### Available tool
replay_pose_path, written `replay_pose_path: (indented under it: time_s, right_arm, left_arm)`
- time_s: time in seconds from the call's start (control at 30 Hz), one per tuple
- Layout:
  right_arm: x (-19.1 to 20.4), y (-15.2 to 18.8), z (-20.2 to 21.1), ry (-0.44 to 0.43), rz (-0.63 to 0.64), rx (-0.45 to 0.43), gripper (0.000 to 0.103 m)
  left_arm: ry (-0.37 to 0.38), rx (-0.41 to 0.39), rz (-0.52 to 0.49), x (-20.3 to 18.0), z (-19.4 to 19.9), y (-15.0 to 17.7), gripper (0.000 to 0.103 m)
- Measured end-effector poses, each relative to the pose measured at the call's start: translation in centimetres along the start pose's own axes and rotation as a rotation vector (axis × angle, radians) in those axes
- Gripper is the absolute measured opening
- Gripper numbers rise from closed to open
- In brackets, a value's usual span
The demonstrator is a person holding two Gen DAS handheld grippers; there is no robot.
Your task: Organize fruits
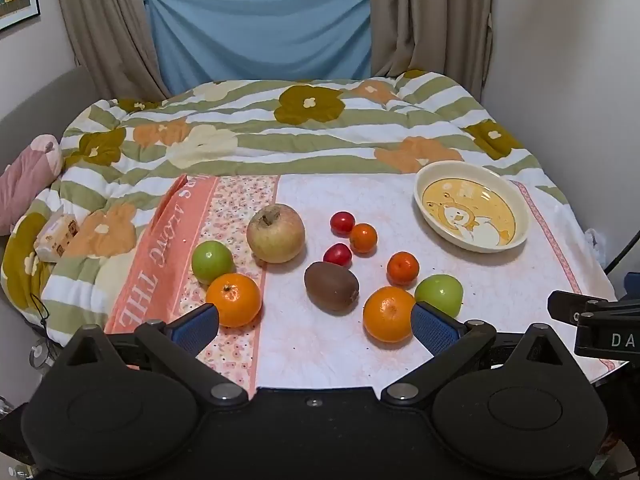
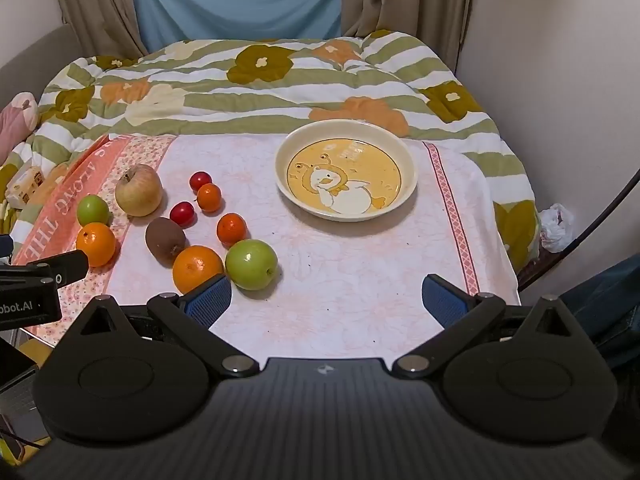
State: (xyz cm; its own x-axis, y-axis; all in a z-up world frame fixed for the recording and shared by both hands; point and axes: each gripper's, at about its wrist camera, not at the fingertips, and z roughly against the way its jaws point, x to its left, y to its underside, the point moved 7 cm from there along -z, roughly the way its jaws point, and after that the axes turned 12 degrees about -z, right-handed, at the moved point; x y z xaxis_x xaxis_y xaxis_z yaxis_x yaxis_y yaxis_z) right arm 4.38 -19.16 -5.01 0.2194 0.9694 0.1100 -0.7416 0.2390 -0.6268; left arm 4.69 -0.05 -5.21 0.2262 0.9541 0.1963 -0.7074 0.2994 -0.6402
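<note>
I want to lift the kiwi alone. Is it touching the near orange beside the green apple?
Apart. The left wrist view shows a strip of cloth between the kiwi and the orange.

Glazed ceramic plate point(image 2: 406, 184), cream rim glossy, printed yellow centre smooth. Tablecloth point(image 2: 360, 280) of thin woven cloth, matt, with printed pink pattern. Quilt point(image 1: 280, 136) of soft padded cloth, matt and puckered at the stitching. Curtains point(image 1: 420, 20) of matt beige fabric; blue cloth point(image 1: 260, 28) creased and dull. Green apples point(image 2: 251, 264) waxy, with bright highlights; oranges point(image 1: 233, 299) finely dimpled, semi-gloss; kiwi point(image 1: 331, 286) brown, fuzzy, matt; cherry tomatoes point(image 1: 342, 223) smooth and shiny; large pale apple point(image 1: 276, 233) dull-skinned. Left gripper point(image 1: 316, 322) and right gripper point(image 2: 326, 298) of matt black plastic with metal rivets; blue pads point(image 2: 210, 300) ribbed, rubbery
</note>
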Motion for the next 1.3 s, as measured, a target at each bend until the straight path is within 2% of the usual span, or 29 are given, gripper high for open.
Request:
replay_pose_path:
  time_s: [0.33,0.5,1.3]
  right_arm:
    - [-0.1,-0.1,-0.1,-0.004,-0.002,-0.001,0.103]
    - [0.0,-0.1,-0.1,-0.003,-0.003,-0.001,0.103]
    - [0.0,-0.3,-0.2,-0.003,-0.004,-0.002,0.103]
  left_arm:
    - [0.005,-0.013,-0.001,0.8,0.2,0.1,0.103]
    - [-0.009,0.003,-0.009,-0.3,-0.2,-0.1,0.103]
    - [-0.014,-0.001,-0.012,-0.2,-0.2,-0.2,0.103]
